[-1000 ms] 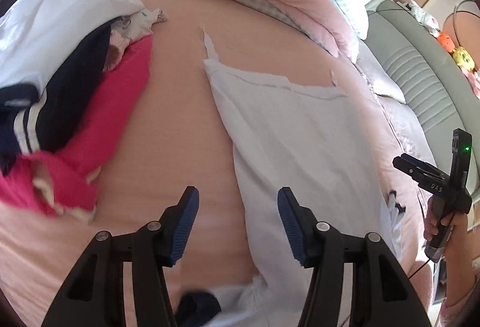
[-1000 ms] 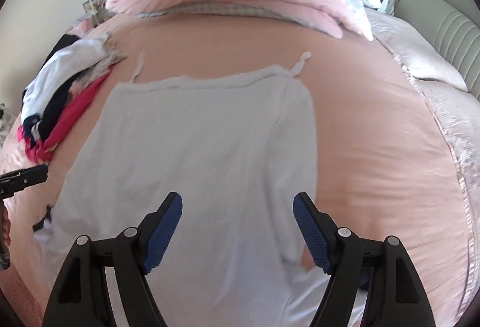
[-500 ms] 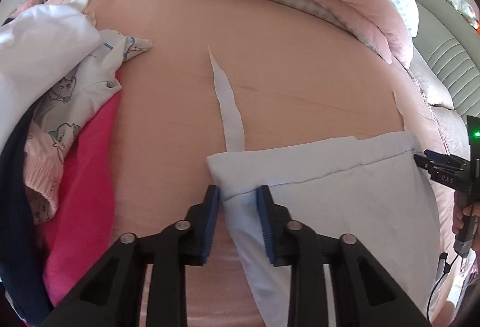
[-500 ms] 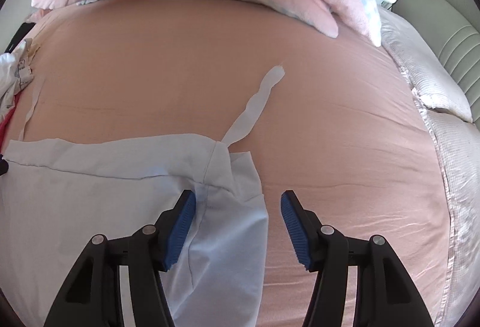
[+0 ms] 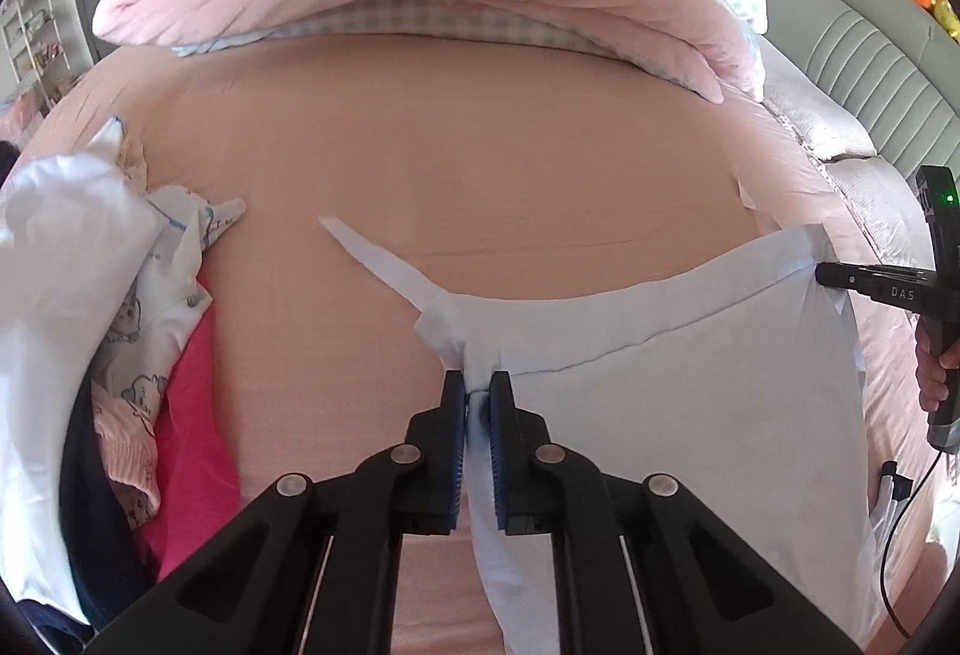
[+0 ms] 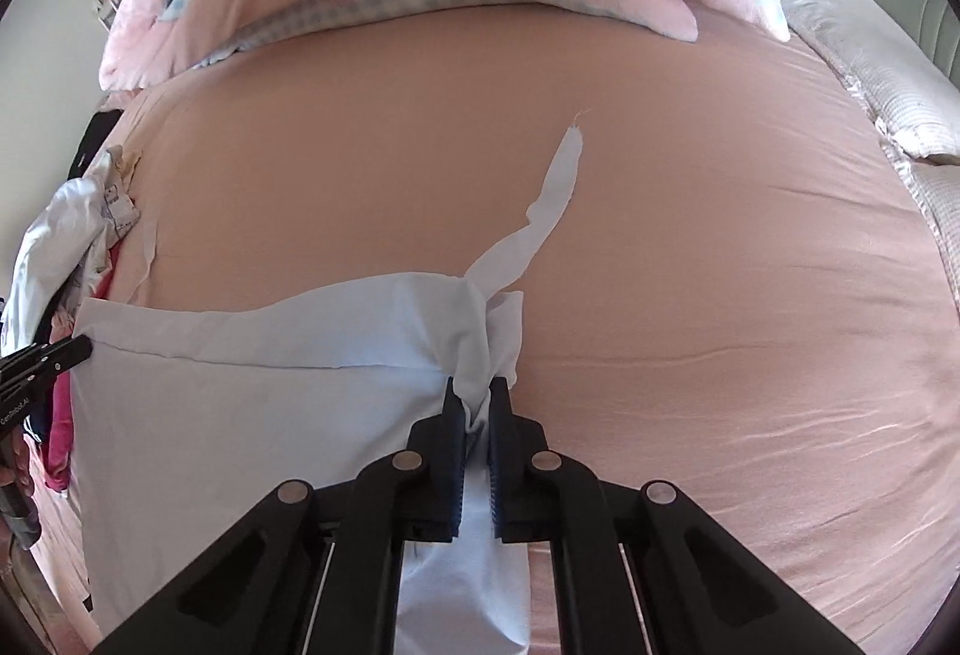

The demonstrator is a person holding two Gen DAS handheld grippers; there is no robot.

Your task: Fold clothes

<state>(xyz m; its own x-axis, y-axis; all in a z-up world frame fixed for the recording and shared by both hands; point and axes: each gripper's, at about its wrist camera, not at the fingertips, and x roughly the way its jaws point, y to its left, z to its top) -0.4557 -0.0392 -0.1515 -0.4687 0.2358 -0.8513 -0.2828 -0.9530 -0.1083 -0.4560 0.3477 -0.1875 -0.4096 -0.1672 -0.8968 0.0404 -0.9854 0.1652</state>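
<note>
Both the left gripper [image 5: 477, 385] and the right gripper [image 6: 477, 391] clench bunched corners of the pale blue garment [image 5: 690, 385] lying on the bed [image 5: 510, 162], cloth behind the fingers hidden.

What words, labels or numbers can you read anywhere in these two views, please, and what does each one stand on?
"DAS" – white letters on the black finger of the right gripper, seen from the left wrist; any further letters are hidden.
White lettering on the black left gripper, at the right wrist view's left edge: too small and tilted to read surely.
Nothing else legible.
</note>
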